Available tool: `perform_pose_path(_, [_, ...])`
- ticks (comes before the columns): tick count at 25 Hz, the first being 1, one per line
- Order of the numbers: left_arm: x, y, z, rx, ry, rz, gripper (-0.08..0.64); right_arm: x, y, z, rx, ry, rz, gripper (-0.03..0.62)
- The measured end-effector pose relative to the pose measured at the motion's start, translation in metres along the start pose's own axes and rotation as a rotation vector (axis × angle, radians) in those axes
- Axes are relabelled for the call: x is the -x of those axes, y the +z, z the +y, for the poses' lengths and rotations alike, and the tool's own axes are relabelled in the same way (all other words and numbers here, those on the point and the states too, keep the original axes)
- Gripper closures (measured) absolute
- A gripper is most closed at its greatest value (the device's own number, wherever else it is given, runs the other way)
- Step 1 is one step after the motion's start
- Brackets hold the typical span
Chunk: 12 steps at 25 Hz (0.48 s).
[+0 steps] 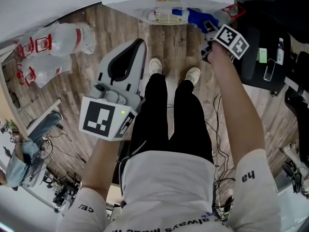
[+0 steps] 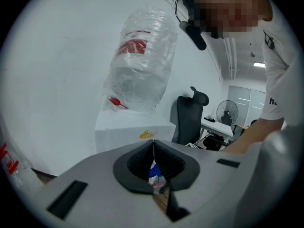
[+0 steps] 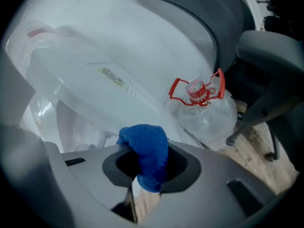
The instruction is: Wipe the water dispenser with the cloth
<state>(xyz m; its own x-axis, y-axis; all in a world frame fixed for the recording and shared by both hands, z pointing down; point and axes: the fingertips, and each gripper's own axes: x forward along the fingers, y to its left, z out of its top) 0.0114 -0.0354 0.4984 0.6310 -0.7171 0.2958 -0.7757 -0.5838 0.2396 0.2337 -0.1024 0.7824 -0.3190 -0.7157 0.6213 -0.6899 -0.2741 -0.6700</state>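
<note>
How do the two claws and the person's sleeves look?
The left claw and right claw have grey shells and black ribbed pads. Each carries a white cube with black square markers; the left one shows a green light. The short white sleeves bear black letters.

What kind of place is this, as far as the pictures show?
Probably an office. An office chair stands by a desk, with a standing fan near it, and a white water dispenser stands against the wall.
</note>
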Motion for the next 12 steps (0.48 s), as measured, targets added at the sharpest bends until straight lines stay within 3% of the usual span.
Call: perform_pose_path(12, [-0.007,-0.017,0.003,-0.016,-0.012,-0.015,0.540,-0.028,-0.019,-0.025,0.002,-0.015,0.019,0.495])
